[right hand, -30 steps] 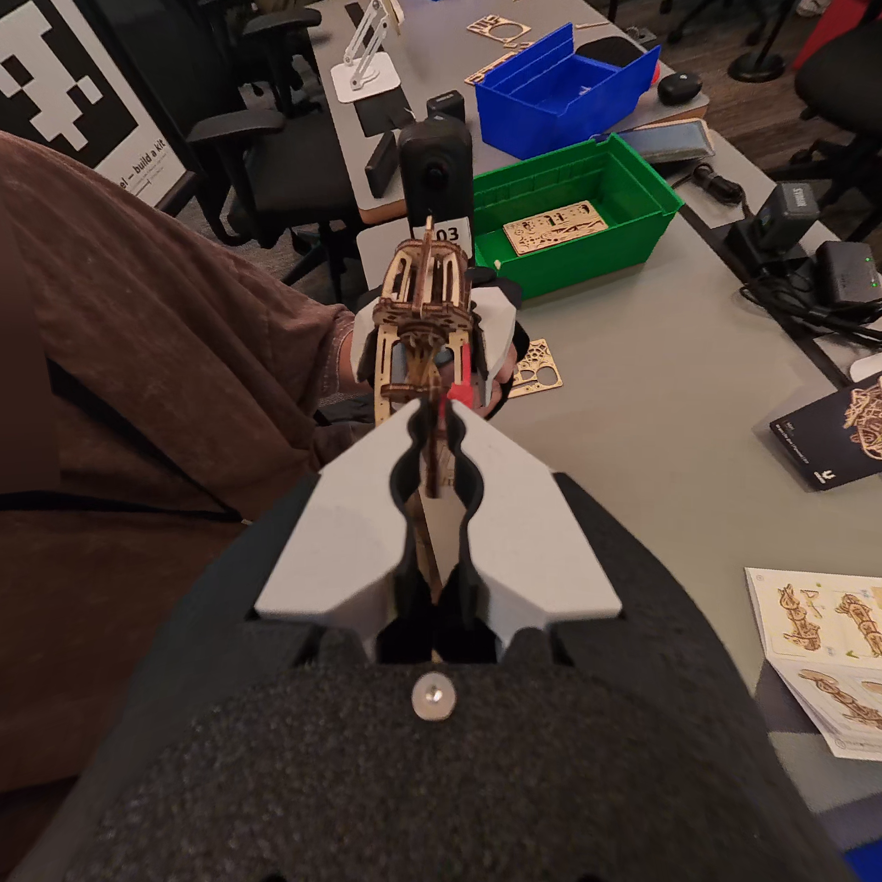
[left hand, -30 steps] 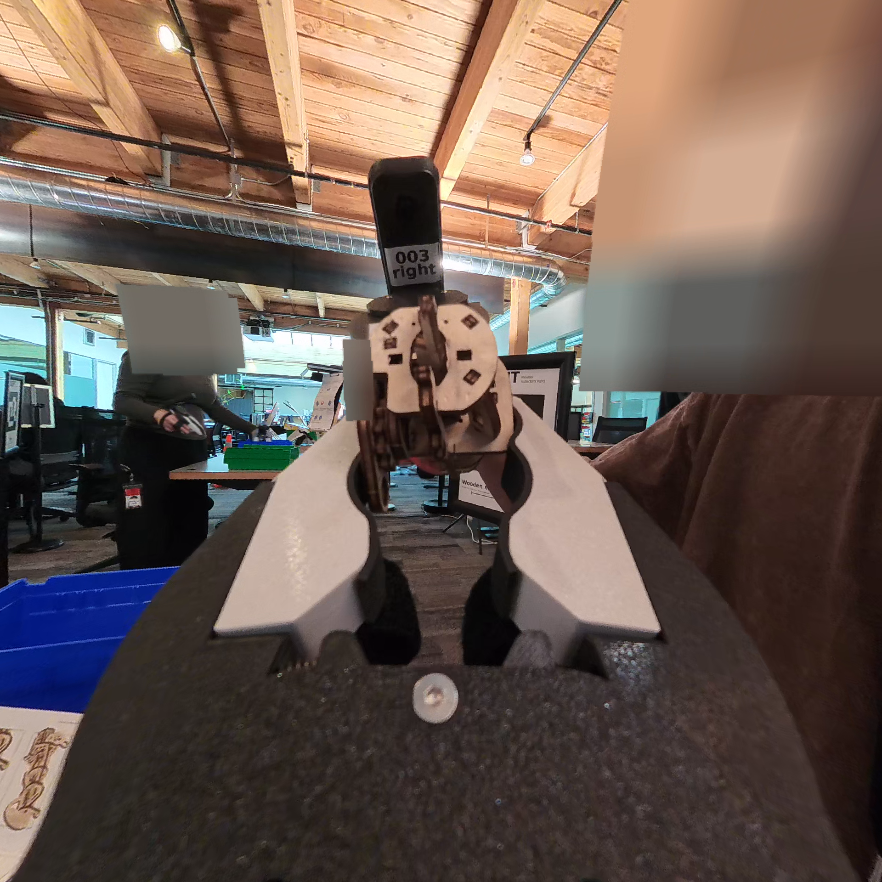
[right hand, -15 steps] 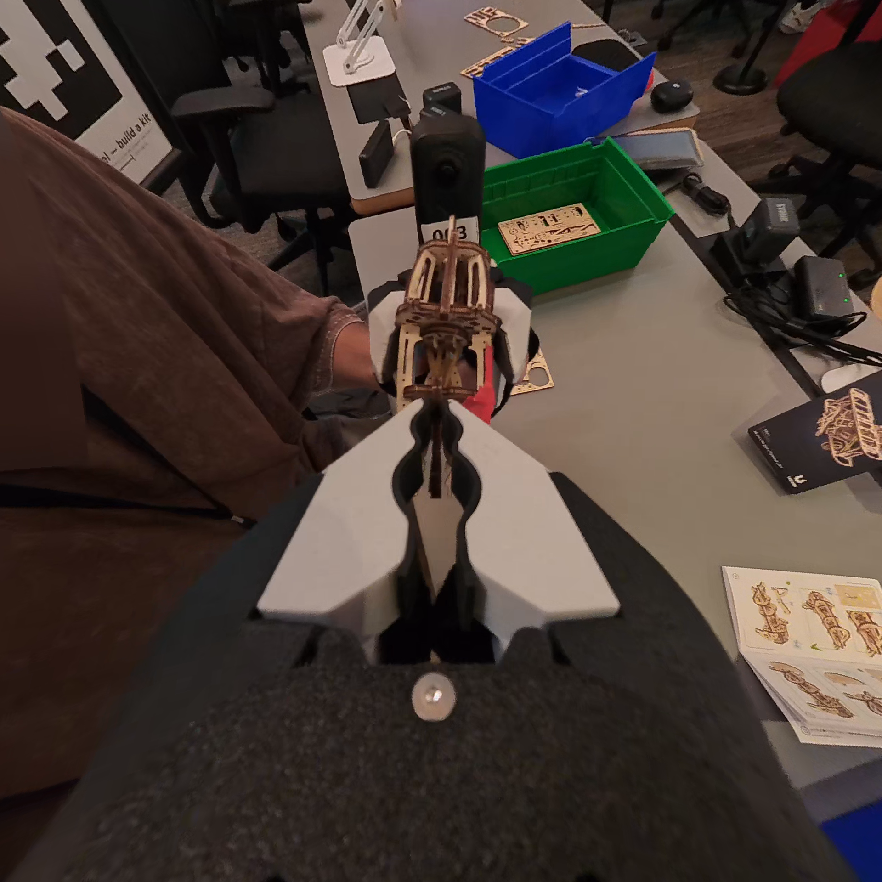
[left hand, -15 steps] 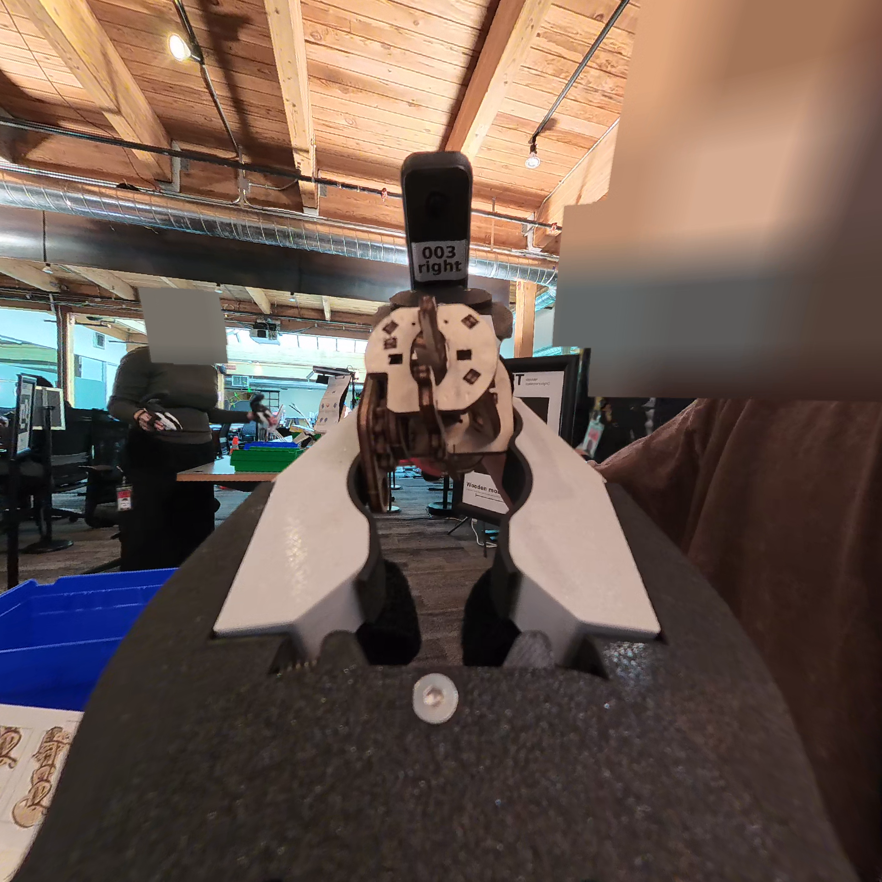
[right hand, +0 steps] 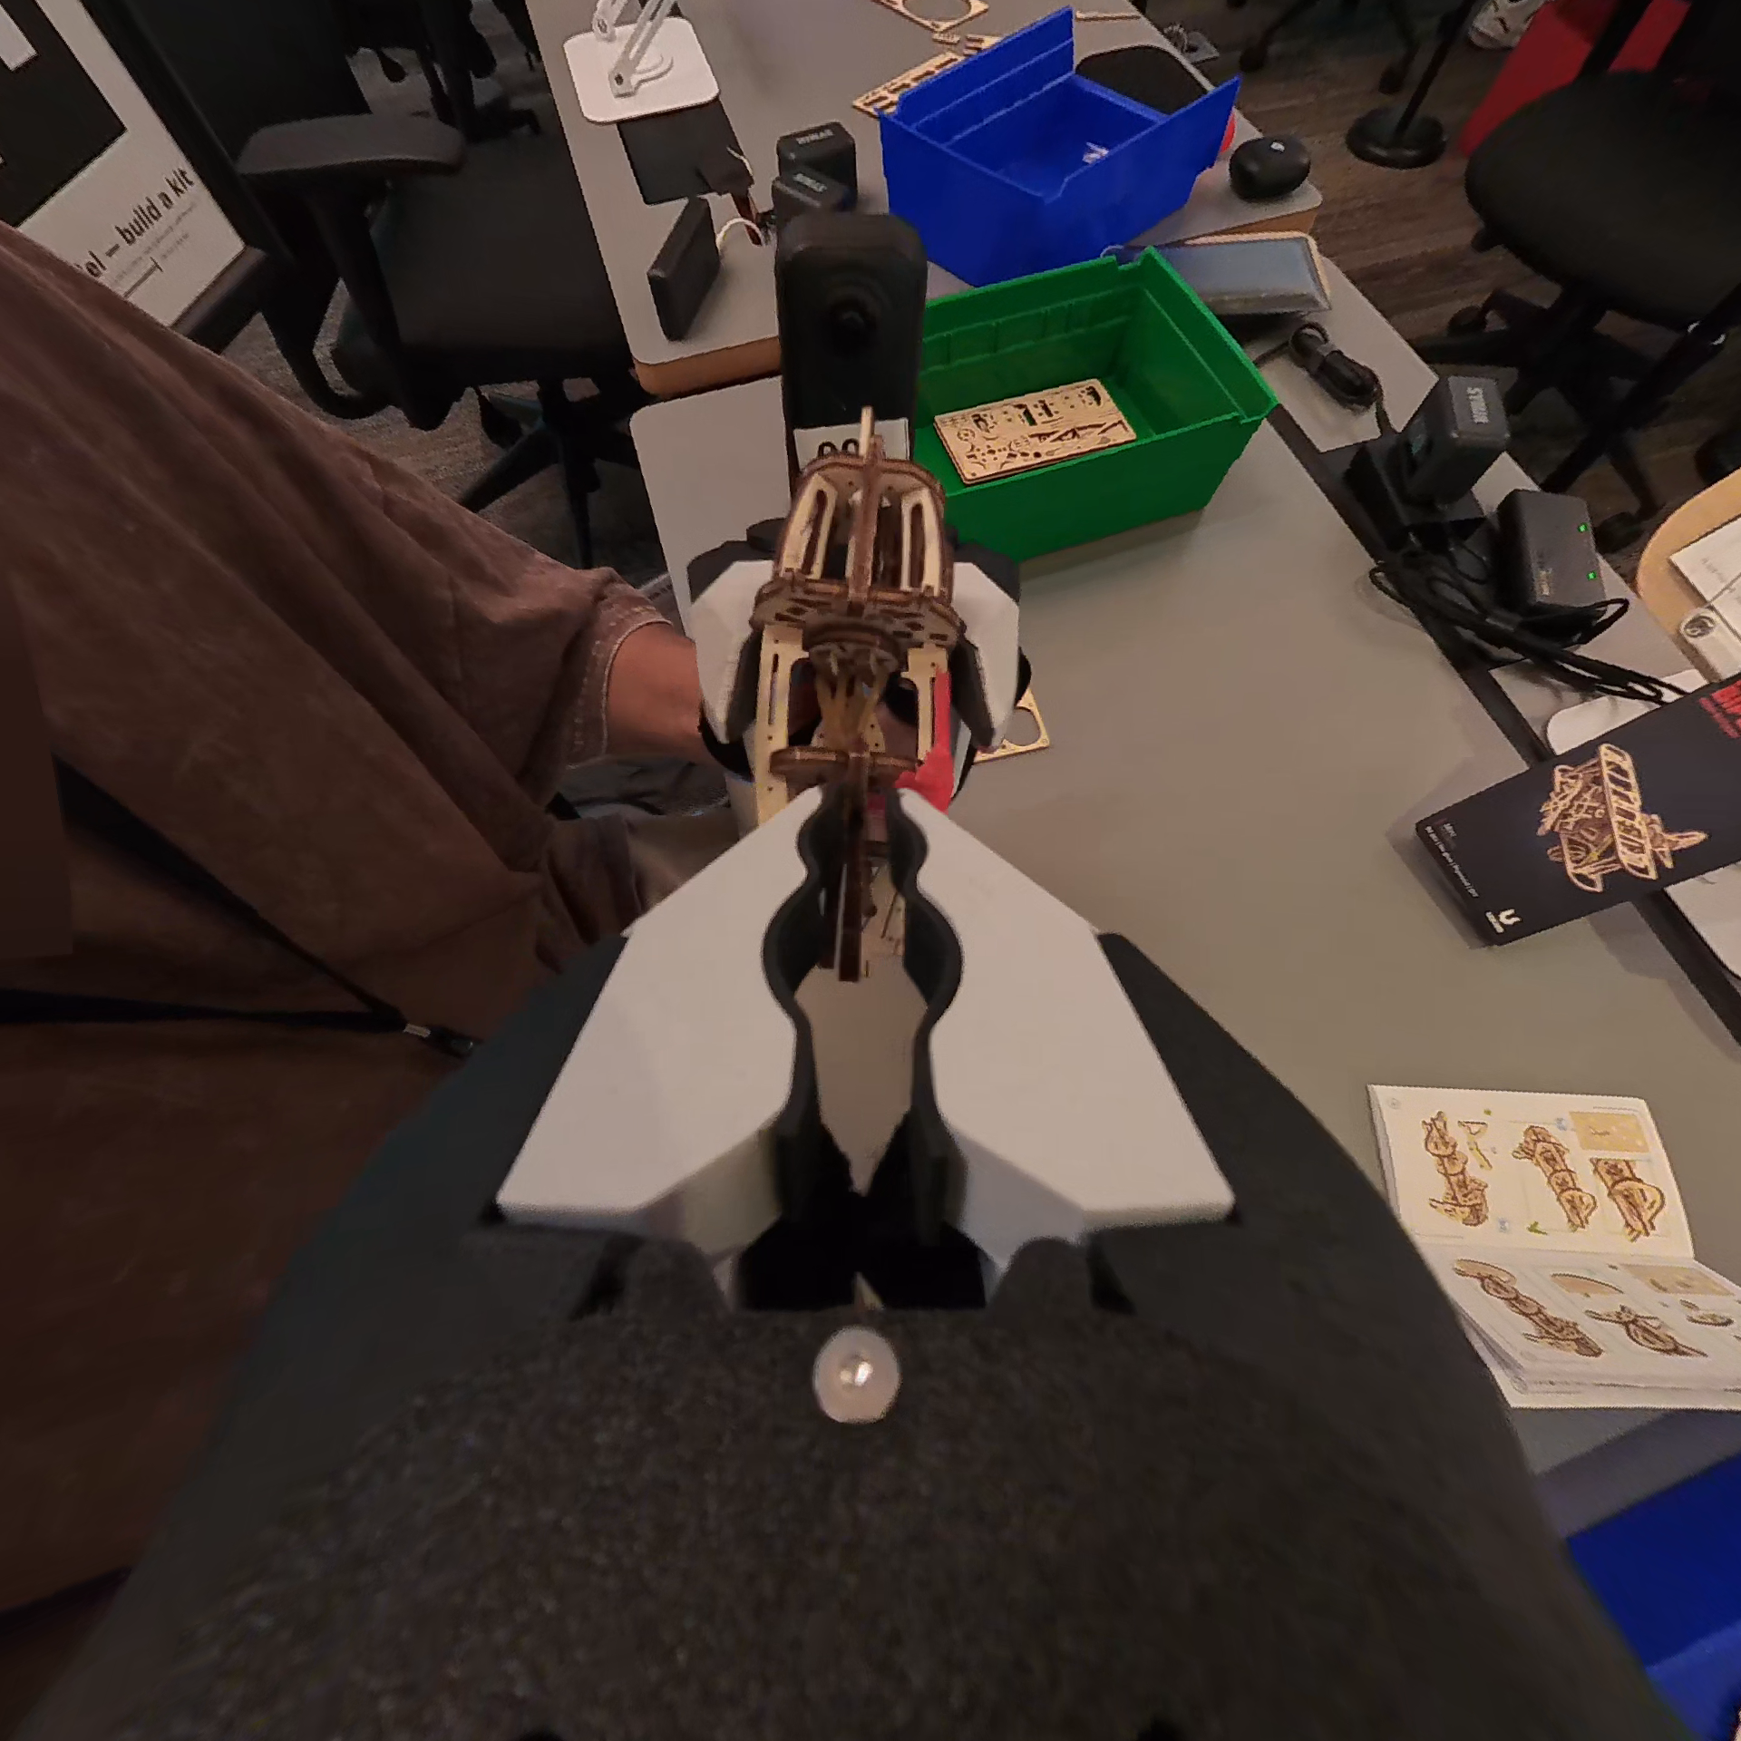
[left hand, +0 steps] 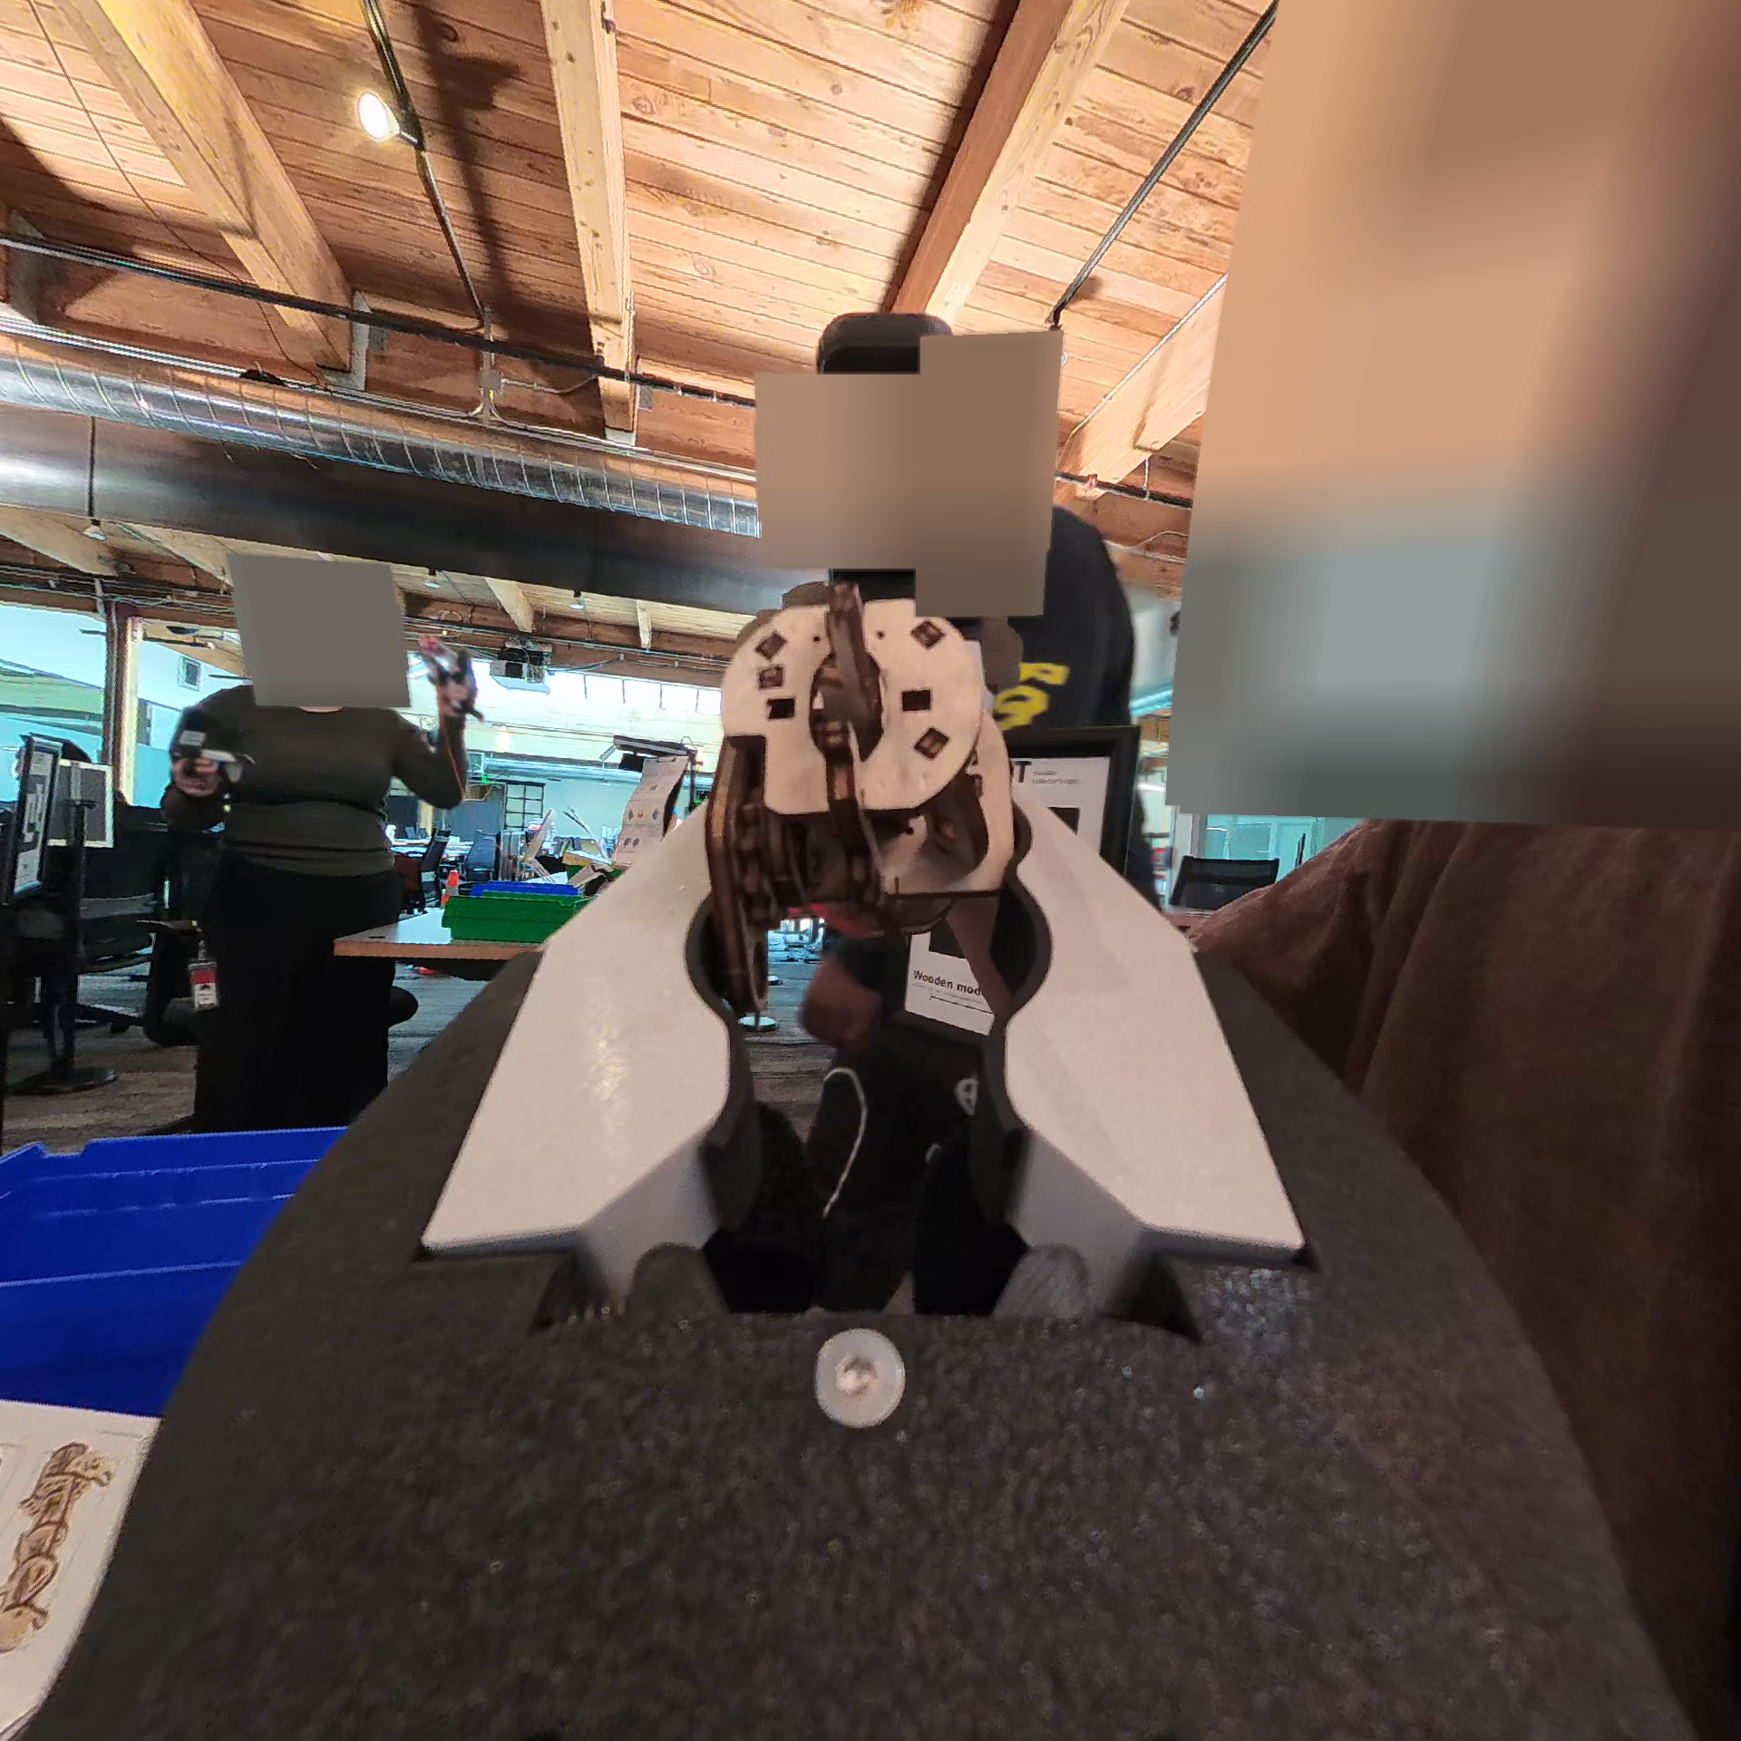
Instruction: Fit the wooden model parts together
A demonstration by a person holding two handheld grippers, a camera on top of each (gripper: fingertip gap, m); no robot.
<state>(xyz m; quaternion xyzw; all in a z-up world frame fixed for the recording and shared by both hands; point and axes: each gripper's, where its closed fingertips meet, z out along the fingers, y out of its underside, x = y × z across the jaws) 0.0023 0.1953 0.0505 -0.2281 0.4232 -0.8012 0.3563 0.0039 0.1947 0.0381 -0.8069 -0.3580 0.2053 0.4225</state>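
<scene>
The left gripper (left hand: 862, 886) hides the lower part of the wooden model (left hand: 848, 772), and in the right wrist view the right gripper (right hand: 859, 829) covers the model's near end, so the exact contact cannot be told. The camera (left hand: 867, 344) behind the model is mostly hidden. The blue bin (left hand: 122, 1253) is cut off at the left edge, as is the printed sheet (left hand: 47, 1526) near it. The instruction booklet (right hand: 1554, 1244) runs off the right edge. The small shapes on the wooden sheet (right hand: 1036, 429) in the green bin (right hand: 1215, 349) are too small to tell.

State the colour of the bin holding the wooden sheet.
Green bin; the right wrist view shows it best.
</scene>
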